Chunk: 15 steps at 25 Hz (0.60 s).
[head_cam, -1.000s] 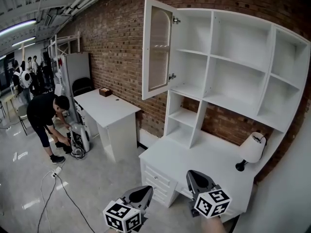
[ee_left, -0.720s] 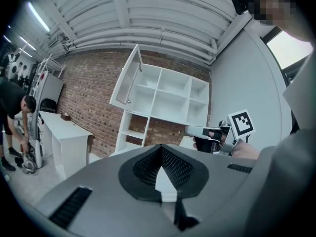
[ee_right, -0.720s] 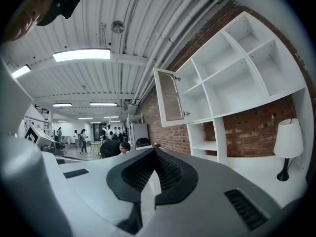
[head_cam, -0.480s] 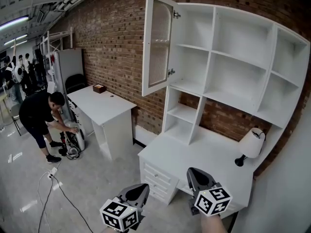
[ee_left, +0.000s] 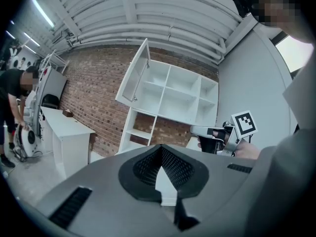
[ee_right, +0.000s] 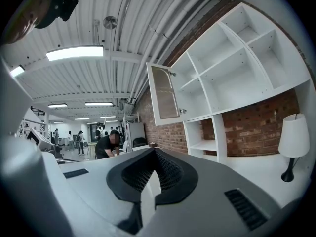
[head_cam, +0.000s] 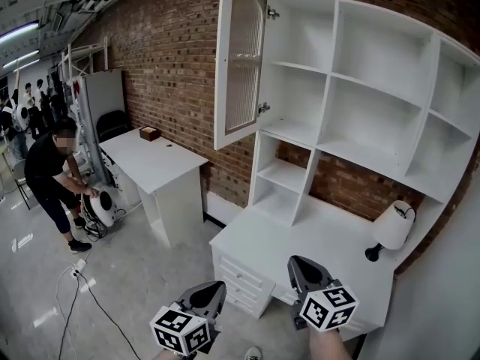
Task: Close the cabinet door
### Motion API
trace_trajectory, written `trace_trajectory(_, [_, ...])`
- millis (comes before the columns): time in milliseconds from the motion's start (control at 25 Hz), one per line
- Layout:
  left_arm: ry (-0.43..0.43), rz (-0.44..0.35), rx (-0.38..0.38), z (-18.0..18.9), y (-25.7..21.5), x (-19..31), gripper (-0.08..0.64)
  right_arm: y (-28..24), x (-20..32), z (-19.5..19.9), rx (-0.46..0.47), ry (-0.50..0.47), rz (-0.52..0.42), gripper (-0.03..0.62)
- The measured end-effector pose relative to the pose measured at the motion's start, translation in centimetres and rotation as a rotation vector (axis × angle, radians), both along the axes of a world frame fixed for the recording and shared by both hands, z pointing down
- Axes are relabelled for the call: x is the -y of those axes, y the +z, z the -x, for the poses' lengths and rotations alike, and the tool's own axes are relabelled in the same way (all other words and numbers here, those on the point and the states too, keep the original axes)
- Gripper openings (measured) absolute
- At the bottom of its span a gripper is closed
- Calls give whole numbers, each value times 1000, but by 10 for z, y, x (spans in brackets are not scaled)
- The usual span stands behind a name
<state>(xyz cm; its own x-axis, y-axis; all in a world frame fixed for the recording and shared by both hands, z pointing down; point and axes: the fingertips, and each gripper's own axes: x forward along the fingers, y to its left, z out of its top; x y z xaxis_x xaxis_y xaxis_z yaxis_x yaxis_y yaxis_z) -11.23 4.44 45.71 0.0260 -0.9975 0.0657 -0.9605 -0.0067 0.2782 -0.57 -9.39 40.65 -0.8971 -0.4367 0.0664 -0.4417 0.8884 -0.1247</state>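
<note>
Cabinet door point(head_cam: 240, 62): open — swung well out from the top-left compartment of the shelf unit point(head_cam: 367, 96) and hinged on that unit's left upright. White frame, arched panel of ribbed glass.
Hinges point(head_cam: 264, 108): two metal fittings, one near the top and one near the bottom of the door edge that meets the shelf unit.
Shelf unit: white, with open compartments, standing against a brick wall point(head_cam: 172, 51).
Desk top point(head_cam: 277, 238): white, directly below the shelf unit, with drawers point(head_cam: 244, 280) under its left front.
Lamp point(head_cam: 390, 227): white shade on a dark base, upright on the desk top below the shelf unit's right end.
Left gripper point(head_cam: 214, 291): in front of the shelf unit, low in the head view and well apart from the door. Jaws together, nothing between them.
Right gripper point(head_cam: 301, 268): just beside the left one, in front of the shelf unit's middle. Jaws together, nothing held — well apart from the door.
Side table point(head_cam: 161, 160): white, to the left of the shelf unit along the same wall, with a small brown box point(head_cam: 151, 133) on its far end.
Person point(head_cam: 49, 175): far to the left of the shelf unit, bent over a round white object point(head_cam: 101, 205) on the floor. What the object is cannot be told.
Cables point(head_cam: 82, 291): lying on the floor, left of the shelf unit.
</note>
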Motion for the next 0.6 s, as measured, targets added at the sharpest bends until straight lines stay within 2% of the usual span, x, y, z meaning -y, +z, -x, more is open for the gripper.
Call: trace_trajectory(600, [-88, 2, 16, 63, -10, 126, 8, -3, 136, 47, 0, -37, 18, 26])
